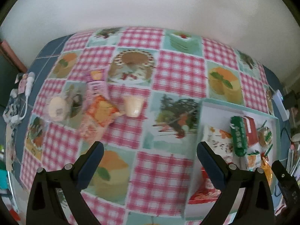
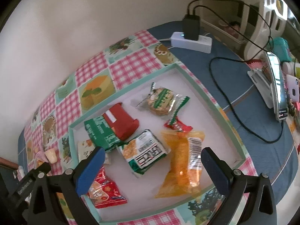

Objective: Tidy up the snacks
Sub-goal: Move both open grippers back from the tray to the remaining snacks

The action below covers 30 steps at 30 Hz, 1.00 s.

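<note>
A shallow tray with a mint-green rim point(image 2: 198, 91) holds several snack packets: a red and green one point(image 2: 112, 129), a round biscuit pack point(image 2: 161, 101), an orange crisp bag point(image 2: 181, 165), a green-white pack point(image 2: 144, 151). My right gripper point(image 2: 151, 161) hovers open above them, holding nothing. On the cloth to the left lie a jelly cup point(image 1: 133, 106), an orange packet point(image 1: 102, 112), a pink packet point(image 1: 97, 88) and a round pale snack point(image 1: 57, 108). My left gripper point(image 1: 150, 157) stands open over bare cloth between those snacks and the tray point(image 1: 215, 103).
A patchwork tablecloth point(image 1: 178, 71) covers a blue table. A white power strip with a black charger point(image 2: 191, 37), trailing cables point(image 2: 243, 116) and a phone on a stand point(image 2: 277, 86) sit right of the tray. A wall lies behind the table.
</note>
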Available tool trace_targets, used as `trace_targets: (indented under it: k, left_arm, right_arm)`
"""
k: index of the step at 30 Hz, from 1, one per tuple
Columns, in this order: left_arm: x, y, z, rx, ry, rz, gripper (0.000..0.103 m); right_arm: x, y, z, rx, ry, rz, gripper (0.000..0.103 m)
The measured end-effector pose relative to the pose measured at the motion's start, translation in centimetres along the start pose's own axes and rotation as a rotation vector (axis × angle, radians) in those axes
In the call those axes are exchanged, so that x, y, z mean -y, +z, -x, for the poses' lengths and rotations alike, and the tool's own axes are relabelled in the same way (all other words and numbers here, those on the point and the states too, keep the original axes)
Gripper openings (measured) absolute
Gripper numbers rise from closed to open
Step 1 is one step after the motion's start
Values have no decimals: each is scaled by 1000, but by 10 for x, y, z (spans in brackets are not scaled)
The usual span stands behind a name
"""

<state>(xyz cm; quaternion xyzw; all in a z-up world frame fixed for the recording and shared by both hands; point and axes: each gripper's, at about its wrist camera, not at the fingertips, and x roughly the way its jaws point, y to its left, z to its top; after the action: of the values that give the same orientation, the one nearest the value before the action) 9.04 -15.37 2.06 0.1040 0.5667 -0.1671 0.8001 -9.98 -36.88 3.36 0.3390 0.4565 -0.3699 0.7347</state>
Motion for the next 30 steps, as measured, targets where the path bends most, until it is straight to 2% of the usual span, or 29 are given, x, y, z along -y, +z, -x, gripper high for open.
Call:
trace_targets:
  k: [8,13,21,30]
  left_arm:
    - [-59,-4,-2,-18,48,126,99]
    - [-104,-7,0,-9,112,216,99]
    - [-167,-10,6,9,209,303,99]
    - [-217,-15,10,21,242,384,99]
  right_arm:
    - [-40,-13,2,-9,40,86,103]
    - [-70,-25,3,-14,56,145,103]
    - [-116,-45,5,-27,96,230,103]
    - [-160,-66,0,-50,142,292,103]
